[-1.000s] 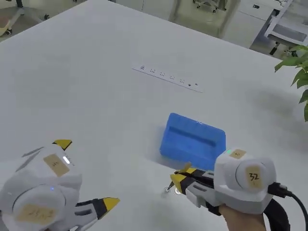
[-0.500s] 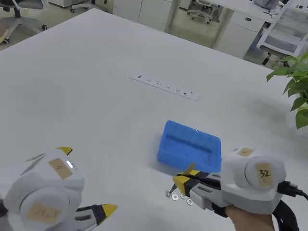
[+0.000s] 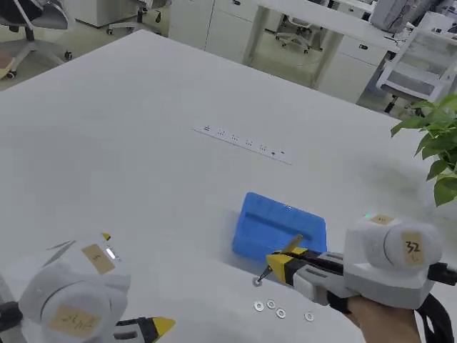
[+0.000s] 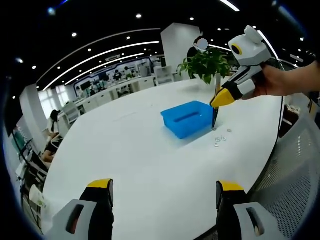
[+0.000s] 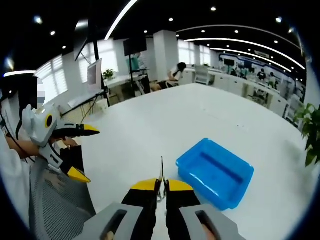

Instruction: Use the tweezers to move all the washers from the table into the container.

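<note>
Head view: right gripper clamps the tweezers, tips together at one washer low over the table, just beside the container, whether pinched unclear; a weak pinch would likely drop it among the other washers.

Label on right tool: probably "32".

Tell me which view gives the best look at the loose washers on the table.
The head view: the washers lie separate on the white table near the blue container. The left gripper view renders them as tiny specks beside the container. The right gripper view faces the container instead.
</note>
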